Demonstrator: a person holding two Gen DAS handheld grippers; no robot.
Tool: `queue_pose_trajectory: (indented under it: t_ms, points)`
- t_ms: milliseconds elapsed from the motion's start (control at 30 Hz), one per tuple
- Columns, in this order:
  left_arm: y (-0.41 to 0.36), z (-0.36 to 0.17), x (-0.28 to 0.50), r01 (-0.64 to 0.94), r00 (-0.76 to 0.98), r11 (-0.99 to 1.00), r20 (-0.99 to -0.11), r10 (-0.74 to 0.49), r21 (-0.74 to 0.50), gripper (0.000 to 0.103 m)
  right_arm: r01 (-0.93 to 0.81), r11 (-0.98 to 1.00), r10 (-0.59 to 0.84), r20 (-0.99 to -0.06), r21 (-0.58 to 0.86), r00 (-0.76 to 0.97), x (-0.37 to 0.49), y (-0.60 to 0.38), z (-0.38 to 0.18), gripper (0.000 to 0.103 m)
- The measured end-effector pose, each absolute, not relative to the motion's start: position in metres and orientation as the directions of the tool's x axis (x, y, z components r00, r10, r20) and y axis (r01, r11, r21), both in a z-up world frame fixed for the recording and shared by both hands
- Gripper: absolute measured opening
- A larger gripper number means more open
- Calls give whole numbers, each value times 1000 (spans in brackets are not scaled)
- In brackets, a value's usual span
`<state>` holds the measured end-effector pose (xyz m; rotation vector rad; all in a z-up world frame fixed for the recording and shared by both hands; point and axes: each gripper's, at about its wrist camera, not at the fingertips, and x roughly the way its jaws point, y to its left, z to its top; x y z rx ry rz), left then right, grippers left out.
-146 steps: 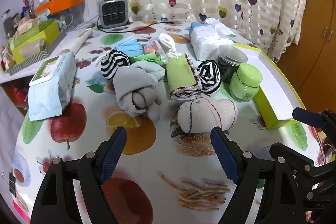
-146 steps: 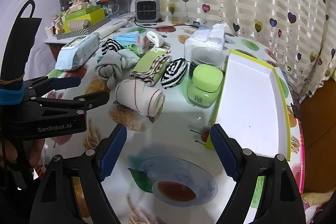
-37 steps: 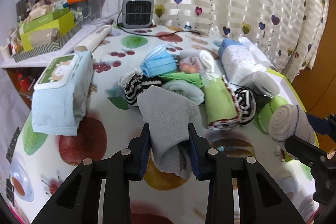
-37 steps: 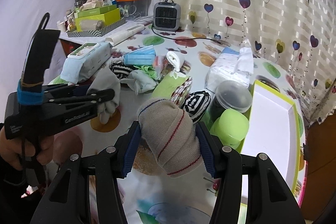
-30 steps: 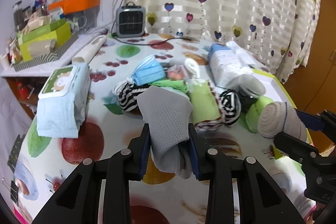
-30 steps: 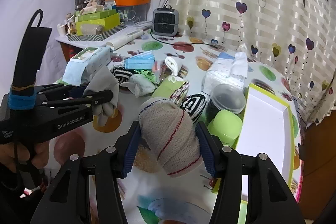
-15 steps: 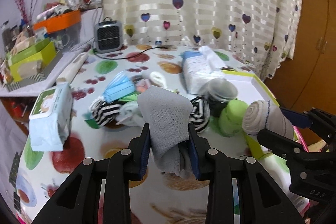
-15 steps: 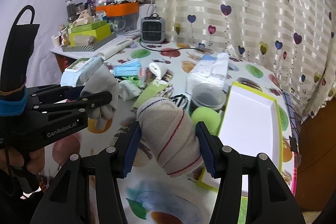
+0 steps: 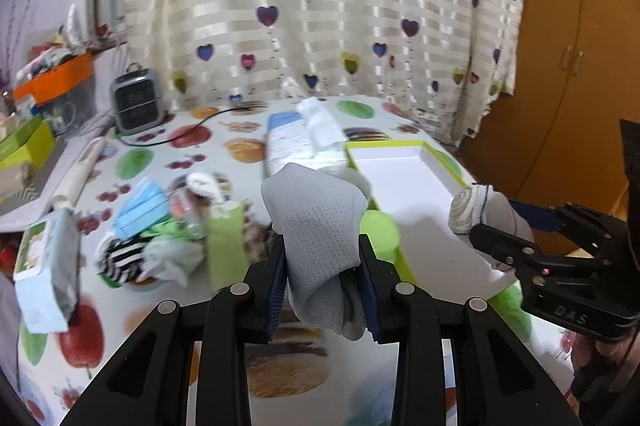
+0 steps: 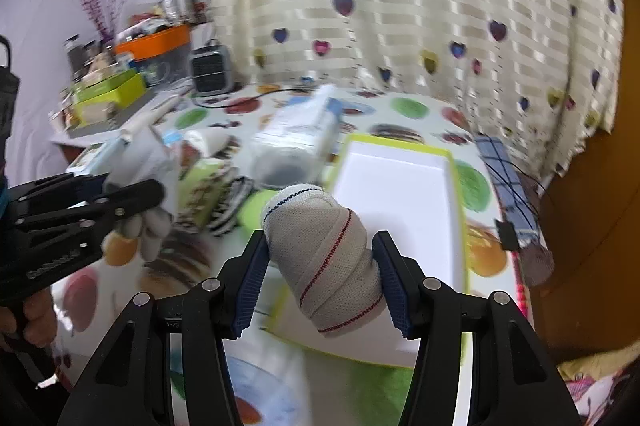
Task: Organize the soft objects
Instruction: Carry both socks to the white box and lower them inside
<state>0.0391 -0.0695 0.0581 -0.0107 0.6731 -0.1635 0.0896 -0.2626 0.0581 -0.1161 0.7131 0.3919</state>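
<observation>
Since a moment ago both hands have swung away from the heap of cloth and toward the tray, each carrying its load along; the background has slid sideways and blurs with the motion.

Nearest to me, the left gripper [image 9: 326, 286] is clamped on a grey sock bundle [image 9: 316, 226], which bulges up above the pads and hangs a little below them, lifted clear of the table [image 9: 168, 358]. Beside it the right gripper [image 10: 320, 286] squeezes a rolled beige sock [image 10: 324, 250] with red stripes across its middle, end pointing forward. Each roll is held at its waist, I'd guess so it stays wound up during the carry.

Just beyond, the white tray with the lime rim [image 10: 456, 194] lies near the right edge of the table, bare inside; it looks like the place meant for both rolls, and the beige one already hovers over its near end. A green jar [image 9: 380, 234] sits against the tray's left rim.

Further left the remaining soft things wait in a pile: a striped black-and-white sock [image 9: 120, 258], a green cloth [image 9: 224, 242], blue face masks [image 9: 140, 206]. At the far edge stands a tissue pack [image 9: 296, 142] and a small heater [image 9: 136, 98].
</observation>
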Motion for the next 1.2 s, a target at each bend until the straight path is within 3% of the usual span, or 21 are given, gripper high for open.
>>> queue_pose_trajectory:
  t_ms: [433, 833, 1200]
  points:
    - [-120, 58, 50, 299, 730, 951, -622, -283, -81, 31, -280, 957, 247, -719, 77, 649, 120, -302, 19, 55]
    - [-165, 20, 71, 422, 607, 900, -705, -367, -105, 31, -246, 969, 191, -736, 35, 649, 119, -315, 8, 59]
    - [-177, 4, 81, 448, 576, 887, -722, -384, -114, 42, -210, 978, 158, -717, 16, 679, 109, -329, 16, 59]
